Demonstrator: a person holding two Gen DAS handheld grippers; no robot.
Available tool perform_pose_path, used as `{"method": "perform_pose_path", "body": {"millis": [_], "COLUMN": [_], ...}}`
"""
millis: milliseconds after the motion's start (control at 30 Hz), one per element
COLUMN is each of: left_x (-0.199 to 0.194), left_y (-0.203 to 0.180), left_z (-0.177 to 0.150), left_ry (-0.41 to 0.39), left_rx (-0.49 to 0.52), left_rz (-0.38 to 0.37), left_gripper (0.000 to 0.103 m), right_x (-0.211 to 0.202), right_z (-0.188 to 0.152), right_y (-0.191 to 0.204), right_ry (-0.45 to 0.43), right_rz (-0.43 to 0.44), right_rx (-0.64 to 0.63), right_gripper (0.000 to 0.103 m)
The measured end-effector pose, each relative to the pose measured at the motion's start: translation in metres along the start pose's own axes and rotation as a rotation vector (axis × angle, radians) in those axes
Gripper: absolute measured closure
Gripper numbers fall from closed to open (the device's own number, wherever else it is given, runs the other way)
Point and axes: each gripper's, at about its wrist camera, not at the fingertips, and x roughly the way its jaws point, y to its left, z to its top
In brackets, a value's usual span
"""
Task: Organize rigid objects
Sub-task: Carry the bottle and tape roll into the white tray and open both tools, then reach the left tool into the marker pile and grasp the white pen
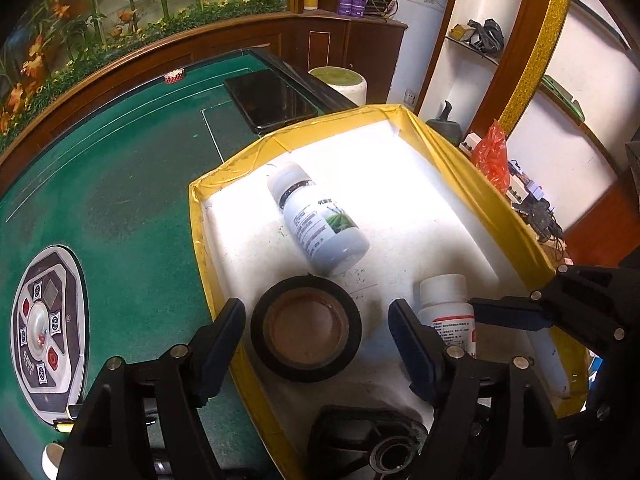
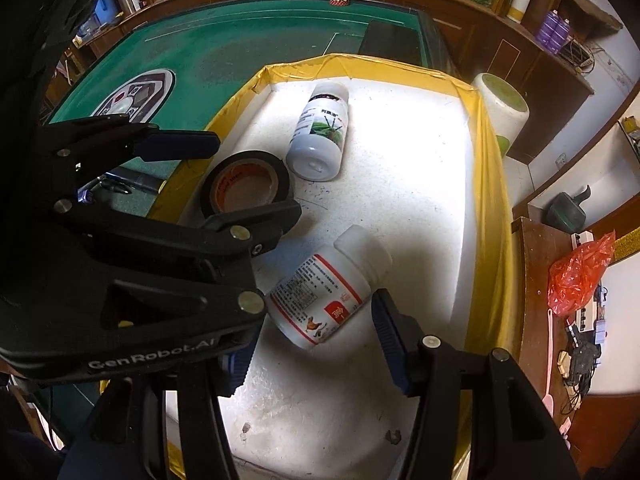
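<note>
- The left gripper [image 1: 316, 330], at the bottom of its own view, stands wide open around a roll of black tape [image 1: 306, 328]; its pads are clear of the roll on both sides.
- The right gripper [image 2: 310, 338] is partly open with a white bottle [image 2: 326, 292] lying tilted between its pads; a firm grip cannot be told.
- Both items lie in a white foam tray [image 1: 420, 200] edged with glossy yellow tape.
- A second bottle [image 1: 320, 220] with a green label lies on its side at the tray's centre.
- The tray sits on a green felt table [image 1: 120, 200]; a round control panel [image 1: 44, 328] is at lower left.
- A wooden rail and a bamboo mural fill the upper left.
</note>
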Motion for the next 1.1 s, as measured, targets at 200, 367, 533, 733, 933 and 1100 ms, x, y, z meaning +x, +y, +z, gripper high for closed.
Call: {"method": "perform_pose_path", "body": {"millis": [200, 367, 533, 733, 933, 1100], "left_x": [-0.009, -0.025, -0.046, -0.073, -0.100, -0.126], "left_y": [0.000, 0.000, 0.003, 0.013, 0.039, 0.082], "left_z": [0.001, 0.000, -0.005, -0.017, -0.041, -0.068], "left_ry": [-0.007, -0.032, -0.064, -0.093, -0.113, -0.131], "left_rx": [-0.010, -0.013, -0.023, -0.037, -0.069, -0.126], "left_rz": [-0.010, -0.012, -0.030, -0.039, -0.032, -0.002], "left_gripper": [0.022, 0.018, 0.017, 0.017, 0.017, 0.017], "right_x": [-0.012, -0.028, -0.048, -0.061, -0.069, -0.070], "right_z": [-0.005, -0.014, -0.019, -0.013, -0.010, -0.004], "right_y": [-0.006, -0.012, -0.010, 0.008, 0.038, 0.070], "right_ry": [-0.012, -0.030, -0.066, -0.093, -0.110, -0.120], "right_rz": [-0.006, 0.001, 0.021, 0.046, 0.083, 0.127], "right_rx": [0.032, 0.084, 0.129, 0.156, 0.144, 0.120], "right_gripper": [0.045, 0.045, 0.045, 0.045, 0.045, 0.045]}}
